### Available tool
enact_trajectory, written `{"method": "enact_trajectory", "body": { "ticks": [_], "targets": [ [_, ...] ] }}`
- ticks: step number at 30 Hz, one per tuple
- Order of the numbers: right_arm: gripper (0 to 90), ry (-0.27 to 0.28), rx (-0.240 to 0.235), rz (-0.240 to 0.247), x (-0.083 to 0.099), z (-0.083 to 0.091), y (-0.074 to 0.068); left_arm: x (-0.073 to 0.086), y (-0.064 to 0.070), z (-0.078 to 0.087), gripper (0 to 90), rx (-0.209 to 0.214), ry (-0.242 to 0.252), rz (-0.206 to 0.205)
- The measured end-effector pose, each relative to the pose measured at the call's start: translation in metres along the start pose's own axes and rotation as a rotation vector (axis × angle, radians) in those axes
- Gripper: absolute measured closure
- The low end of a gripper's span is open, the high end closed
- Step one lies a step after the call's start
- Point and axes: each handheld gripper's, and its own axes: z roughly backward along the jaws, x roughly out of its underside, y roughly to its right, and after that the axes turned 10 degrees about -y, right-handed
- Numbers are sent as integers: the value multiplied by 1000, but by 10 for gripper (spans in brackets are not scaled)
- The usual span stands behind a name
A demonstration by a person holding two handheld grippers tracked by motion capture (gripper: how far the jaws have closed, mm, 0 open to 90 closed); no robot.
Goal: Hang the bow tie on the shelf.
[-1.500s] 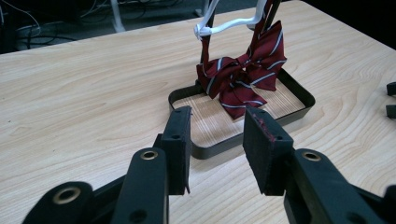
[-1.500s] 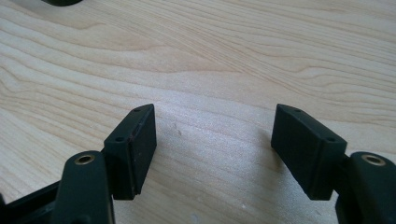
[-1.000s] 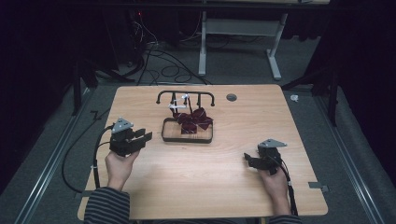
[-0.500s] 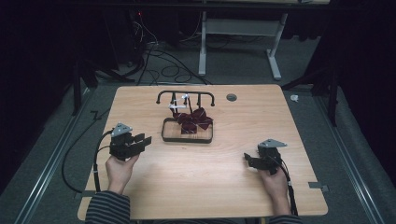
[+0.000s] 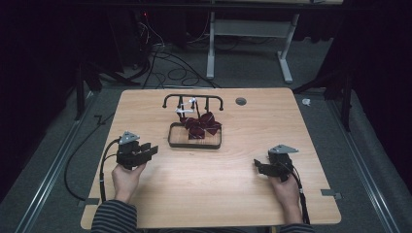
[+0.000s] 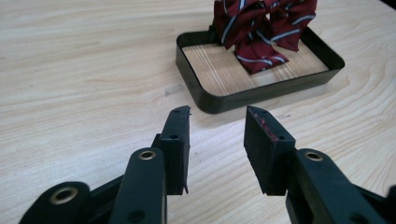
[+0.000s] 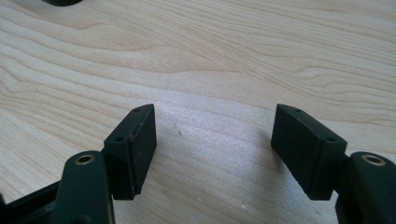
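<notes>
Tray [image 5: 194, 143], striped bow [image 5: 201, 124] inside: ahead-right of left claw [image 5: 150, 150], nearer; right claw [image 5: 257, 167] beyond. Both agape, empty.

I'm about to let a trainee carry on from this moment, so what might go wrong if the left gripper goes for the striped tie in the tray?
1. The left gripper points at the black tray wall; driven straight in, it would likely hit or push the tray.
2. The striped tie lies partly over the tray's far rim, by the black rack; pulling may snag it.
</notes>
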Motion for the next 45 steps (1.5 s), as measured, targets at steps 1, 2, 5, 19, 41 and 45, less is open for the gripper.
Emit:
{"method": "enact_trajectory", "body": {
  "ticks": [1, 2, 5, 19, 41, 45],
  "targets": [
    [325, 0, 0, 0, 0, 0, 0, 0, 0, -1, 611, 1, 0, 1],
    [324, -1, 0, -2, 0, 0, 0, 1, 1, -2, 611, 5, 0, 3],
    [324, 0, 0, 0, 0, 0, 0, 2, 0, -5, 610, 5, -8, 7],
    [325, 0, 0, 0, 0, 0, 0, 9, -1, -22, 604, -7, -46, 16],
    [325, 0, 0, 0, 0, 0, 0, 10, 7, -45, 591, -51, -78, -28],
    [324, 0, -1, -1, 0, 0, 0, 11, 7, -49, 591, -60, -77, -30]
  ]
}}
